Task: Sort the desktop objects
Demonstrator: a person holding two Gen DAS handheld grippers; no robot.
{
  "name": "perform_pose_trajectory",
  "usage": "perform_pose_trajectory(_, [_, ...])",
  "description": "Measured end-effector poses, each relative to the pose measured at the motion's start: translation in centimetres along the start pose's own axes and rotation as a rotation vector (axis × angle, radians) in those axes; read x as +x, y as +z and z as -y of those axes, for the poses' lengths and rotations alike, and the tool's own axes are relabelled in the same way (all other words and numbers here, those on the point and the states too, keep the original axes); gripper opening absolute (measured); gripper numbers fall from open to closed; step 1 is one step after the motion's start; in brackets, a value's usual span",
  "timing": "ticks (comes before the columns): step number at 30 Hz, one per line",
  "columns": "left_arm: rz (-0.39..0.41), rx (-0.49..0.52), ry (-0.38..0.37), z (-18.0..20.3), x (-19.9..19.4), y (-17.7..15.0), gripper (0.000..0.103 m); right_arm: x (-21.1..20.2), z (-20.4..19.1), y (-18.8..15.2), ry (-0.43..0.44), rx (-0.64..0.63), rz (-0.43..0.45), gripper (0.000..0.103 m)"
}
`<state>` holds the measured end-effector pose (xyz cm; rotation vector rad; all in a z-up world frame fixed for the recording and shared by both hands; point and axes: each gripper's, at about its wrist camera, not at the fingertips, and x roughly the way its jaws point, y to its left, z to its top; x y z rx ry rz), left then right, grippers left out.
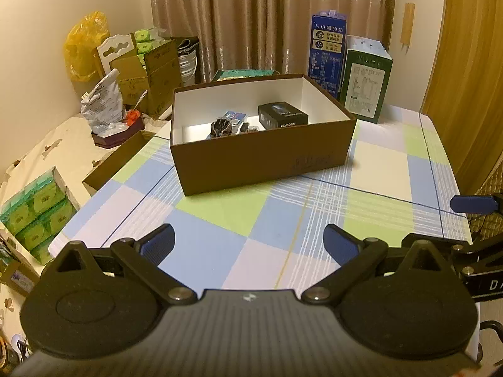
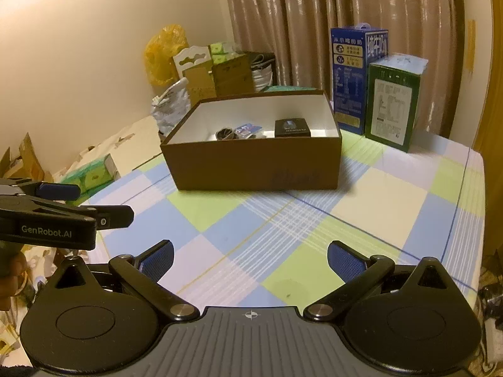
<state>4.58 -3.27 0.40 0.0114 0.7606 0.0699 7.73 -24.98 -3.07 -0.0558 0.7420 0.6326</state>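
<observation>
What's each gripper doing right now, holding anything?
Left gripper: open, holding nothing, above the checked tablecloth.
Right gripper: open, holding nothing.

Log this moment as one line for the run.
left gripper open | right gripper open | brown box holds items | tablecloth bare

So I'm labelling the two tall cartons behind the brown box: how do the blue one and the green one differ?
The blue carton stands taller than the green carton. The blue carton sits further back, by the curtain; the green carton stands in front of it, to its right. The blue carton's face carries yellow panels; the green carton's carries a white printed panel. Both stand upright on the checked tablecloth.
</observation>
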Motion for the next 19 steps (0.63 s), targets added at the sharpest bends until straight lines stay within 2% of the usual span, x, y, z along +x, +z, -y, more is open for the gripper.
perform_pose_trajectory(19, [-0.022, -0.015, 0.019, 0.9, -0.8, -2.4, 0.099, -0.8, 0.0, -1.9, 0.015, 0.011, -0.021, 0.101])
